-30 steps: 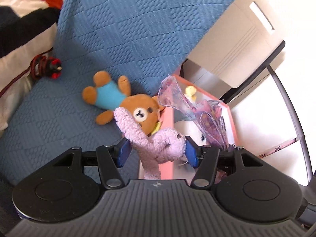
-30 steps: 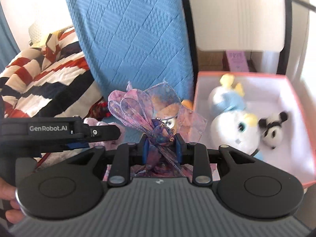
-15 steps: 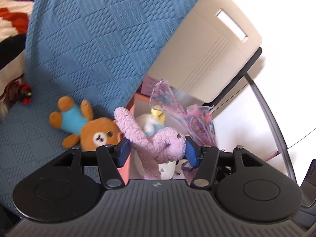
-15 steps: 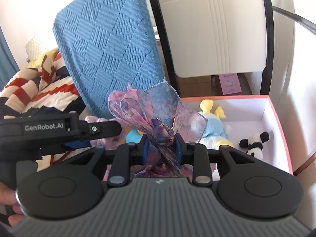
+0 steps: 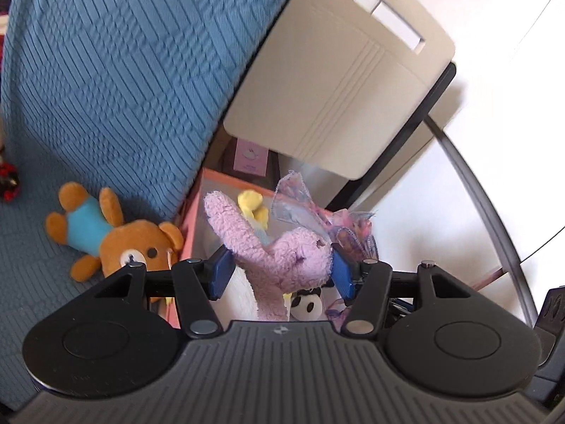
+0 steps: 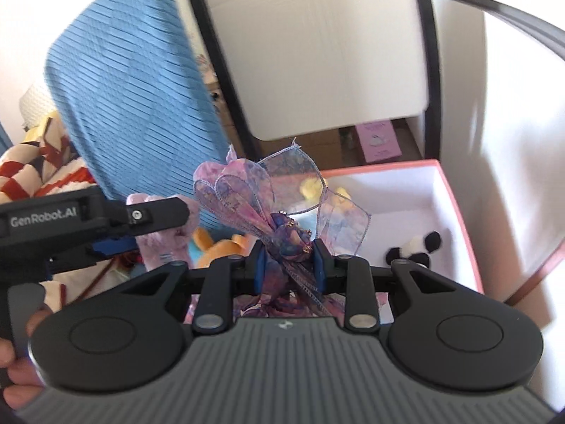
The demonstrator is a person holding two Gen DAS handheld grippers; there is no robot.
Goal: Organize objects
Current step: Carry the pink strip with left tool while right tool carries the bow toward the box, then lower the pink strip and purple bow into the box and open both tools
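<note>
Both tongs have carried their loads farther over the pink-rimmed white box (image 6: 455,190). Left tongs (image 5: 280,274) are clamped on a fuzzy lilac plush rabbit (image 5: 282,258); right tongs (image 6: 287,266) are clamped on a sheer purple ribbon bow (image 6: 268,205). Below, a small panda plush (image 6: 413,249) lies inside the box. Beyond, a brown teddy bear in a blue shirt (image 5: 113,238) lies on the blue quilted cushion (image 5: 106,70).

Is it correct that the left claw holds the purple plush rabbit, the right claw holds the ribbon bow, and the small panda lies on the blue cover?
Not quite. The small panda lies inside the pink box, as the right wrist view shows. The left claw does hold the purple plush rabbit, and the right claw the ribbon bow.
</note>
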